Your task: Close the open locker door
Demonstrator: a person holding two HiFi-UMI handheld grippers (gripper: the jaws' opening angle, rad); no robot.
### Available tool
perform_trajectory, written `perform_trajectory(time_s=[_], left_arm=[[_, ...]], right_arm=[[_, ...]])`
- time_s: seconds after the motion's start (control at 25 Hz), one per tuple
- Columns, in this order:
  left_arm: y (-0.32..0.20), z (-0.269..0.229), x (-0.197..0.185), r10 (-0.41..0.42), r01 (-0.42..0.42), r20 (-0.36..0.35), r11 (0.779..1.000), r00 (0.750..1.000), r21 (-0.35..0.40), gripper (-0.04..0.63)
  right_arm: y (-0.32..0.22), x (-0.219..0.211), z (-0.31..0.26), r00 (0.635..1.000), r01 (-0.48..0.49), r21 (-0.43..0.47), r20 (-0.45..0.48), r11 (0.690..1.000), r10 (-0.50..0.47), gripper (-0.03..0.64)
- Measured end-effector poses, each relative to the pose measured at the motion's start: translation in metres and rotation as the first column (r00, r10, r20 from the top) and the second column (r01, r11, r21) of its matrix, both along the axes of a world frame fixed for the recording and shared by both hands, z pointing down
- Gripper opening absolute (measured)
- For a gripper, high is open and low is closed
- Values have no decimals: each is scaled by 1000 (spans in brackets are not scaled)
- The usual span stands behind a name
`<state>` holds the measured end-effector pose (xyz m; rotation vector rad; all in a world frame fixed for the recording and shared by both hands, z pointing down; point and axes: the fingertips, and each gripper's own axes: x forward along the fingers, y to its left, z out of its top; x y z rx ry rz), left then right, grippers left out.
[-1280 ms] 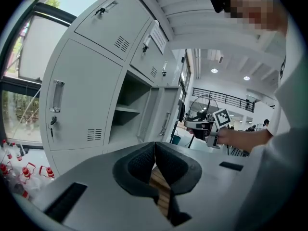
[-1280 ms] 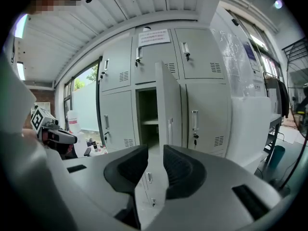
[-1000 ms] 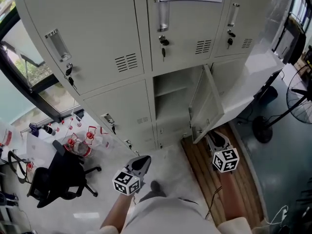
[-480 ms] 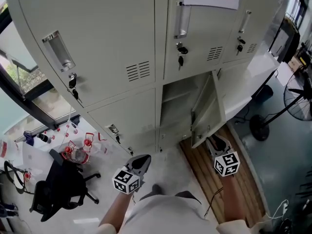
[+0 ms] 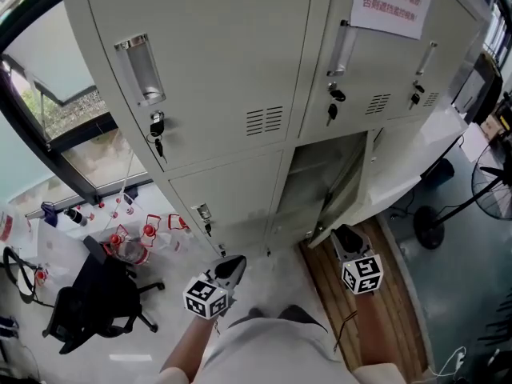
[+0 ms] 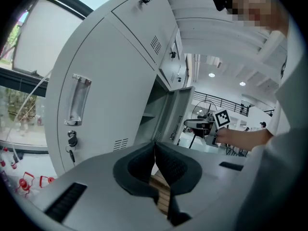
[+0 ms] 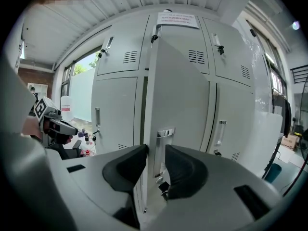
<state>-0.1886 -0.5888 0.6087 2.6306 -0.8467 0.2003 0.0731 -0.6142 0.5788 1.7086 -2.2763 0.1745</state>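
The grey locker bank fills the head view. Its lower middle door [image 5: 346, 189] stands ajar, hinged on the right, with the dark compartment [image 5: 308, 184] showing behind it. My right gripper [image 5: 342, 233] is at the door's lower free edge, jaws open. In the right gripper view the door [image 7: 180, 95] is seen nearly edge-on, and its handle [image 7: 165, 133] shows in the gap of my right gripper [image 7: 155, 154]. My left gripper [image 5: 237, 262] hangs low in front of the left-hand lockers, shut with nothing in it. In its own view the open door [image 6: 174, 114] lies beyond my left gripper [image 6: 154, 147].
A black office chair [image 5: 92, 298] and several red-capped bottles [image 5: 128, 242] are on the floor at the left, below a window [image 5: 72, 110]. A standing fan [image 5: 480, 186] is at the right. Wooden flooring [image 5: 376, 310] runs under the right gripper. A paper notice [image 5: 392, 2] hangs on an upper door.
The open door has swung leftwards and stands narrower than before. My right gripper has followed its lower edge in. The head view has moved nearer the lockers. The left gripper has stayed put.
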Motion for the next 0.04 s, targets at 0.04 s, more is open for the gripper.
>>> perform_trajectory(time_s=[0.04], left_arm=[[1, 0, -4, -7, 7, -1, 1000, 1000, -2, 20]], right_arm=[[0, -5, 0, 1000, -2, 2, 7, 1000, 2, 130]])
